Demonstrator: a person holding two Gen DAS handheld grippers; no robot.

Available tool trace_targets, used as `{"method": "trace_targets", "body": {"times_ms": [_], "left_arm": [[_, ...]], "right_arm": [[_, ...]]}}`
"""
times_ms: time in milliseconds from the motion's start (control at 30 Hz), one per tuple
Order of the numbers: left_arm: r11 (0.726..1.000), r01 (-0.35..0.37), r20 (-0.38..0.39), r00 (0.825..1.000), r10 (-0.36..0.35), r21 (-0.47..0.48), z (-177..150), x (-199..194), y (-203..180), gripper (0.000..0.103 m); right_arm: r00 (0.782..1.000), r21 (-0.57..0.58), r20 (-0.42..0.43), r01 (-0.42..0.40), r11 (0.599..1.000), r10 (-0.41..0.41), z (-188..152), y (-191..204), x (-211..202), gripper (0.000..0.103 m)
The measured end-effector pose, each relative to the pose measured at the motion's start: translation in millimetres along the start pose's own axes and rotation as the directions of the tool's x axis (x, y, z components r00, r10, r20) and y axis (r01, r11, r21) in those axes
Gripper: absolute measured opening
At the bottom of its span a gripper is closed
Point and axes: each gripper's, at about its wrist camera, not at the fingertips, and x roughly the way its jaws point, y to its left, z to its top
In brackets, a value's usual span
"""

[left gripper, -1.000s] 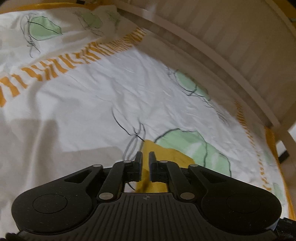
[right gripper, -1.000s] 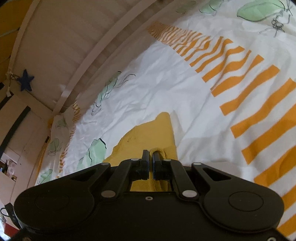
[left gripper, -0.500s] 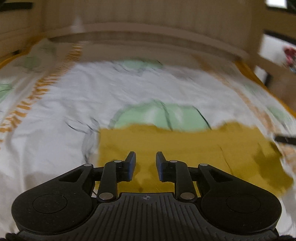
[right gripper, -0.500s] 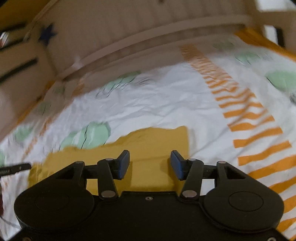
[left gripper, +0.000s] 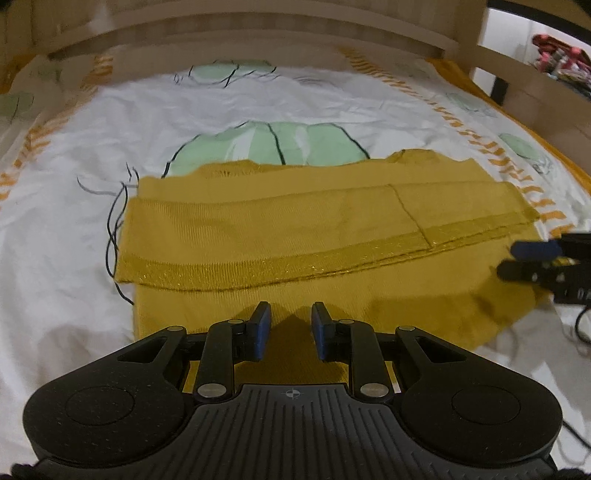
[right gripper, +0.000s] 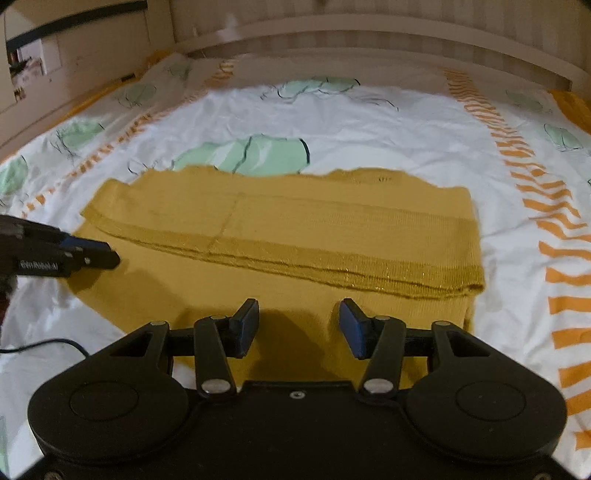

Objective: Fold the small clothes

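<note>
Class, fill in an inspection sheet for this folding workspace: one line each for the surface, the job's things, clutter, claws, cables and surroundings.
Surface: white bedsheet with green leaf and orange stripe prints, wrinkled.
Job's things: mustard garment lying flat, its hem band folded over across the middle.
Clutter: nothing seen on the sheet.
Claws: left claw open and empty above the garment's near edge; right claw open wider, also empty.
Cables: thin dark cable lying on the sheet near the left claw's side.
Surroundings: pale wooden bed rail behind; colourful items beyond it, too blurred to name.
</note>
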Motion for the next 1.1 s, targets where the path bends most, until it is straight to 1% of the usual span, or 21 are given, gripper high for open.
{"method": "trace_targets", "body": {"times_ms": [167,300,367,500,767,967,1100], "left_arm": [[0.999,-0.003,0.013,1.0,0.003,-0.046,5.7,8.0,5.3,0.023],[0.994,0.01,0.016,1.0,-0.008,-0.111,16.3,16.9,16.1,0.023],[0.992,0.016,0.029,1.0,-0.012,-0.124,24.2,19.4,20.2,0.023],[0.992,-0.008,0.057,0.998,0.015,-0.127,44.3,25.1,28.7,0.023],[0.976,-0.073,0.079,0.993,0.091,-0.207,84.5,40.3,62.3,0.023],[0.961,-0.11,0.108,0.984,0.141,-0.255,104.2,36.6,75.9,0.024],[0.956,-0.117,0.112,0.982,0.152,-0.269,107.8,28.2,82.0,0.024]], "right_arm": [[0.998,-0.053,0.016,0.059,0.997,-0.058,6.4,2.3,11.1,0.057],[0.997,-0.039,0.027,0.074,0.997,-0.073,16.4,-1.1,21.1,0.057],[0.996,-0.033,0.034,0.083,0.996,-0.082,24.9,-3.6,27.5,0.057],[0.994,0.016,0.048,0.097,0.995,-0.098,43.8,-15.7,40.1,0.057],[0.99,0.12,0.042,0.128,0.984,-0.134,73.4,-50.0,66.0,0.057],[0.989,0.224,0.035,0.13,0.966,-0.142,84.9,-78.2,74.4,0.057],[0.99,0.282,0.044,0.118,0.952,-0.136,83.6,-90.1,69.1,0.057]]}}
